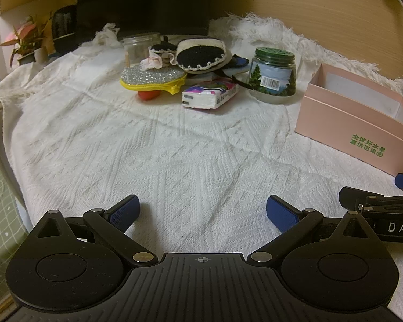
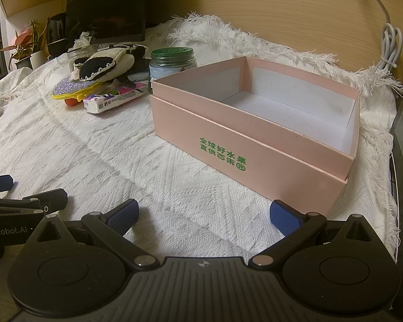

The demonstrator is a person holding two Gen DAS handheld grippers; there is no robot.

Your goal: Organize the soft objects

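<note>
Left gripper (image 1: 202, 210): jaws spread wide, nothing between pads, low over white knitted cloth (image 1: 147, 145).

Soft pile at 12 o'clock, well apart: glitter pouch (image 1: 153, 78) resting on red ball (image 1: 147, 95), black-and-cream knitted piece (image 1: 200, 53) on top, tissue pack (image 1: 211, 93) just right.

Judgement: take top knitted piece first, pinch at thick rim, lift straight so pouch doesn't slide.

Green-lidded jar (image 1: 274, 76) near; keep clear.

Right gripper (image 2: 204, 214): released, empty.

Pink box (image 2: 255, 139) at 1 o'clock, open, nothing inside; drop centrally.

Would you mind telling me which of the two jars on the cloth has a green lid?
The labelled jar beside the pink box, showing a tree picture and barcode. The other, a clear jar behind the pile, has no green lid.
</note>
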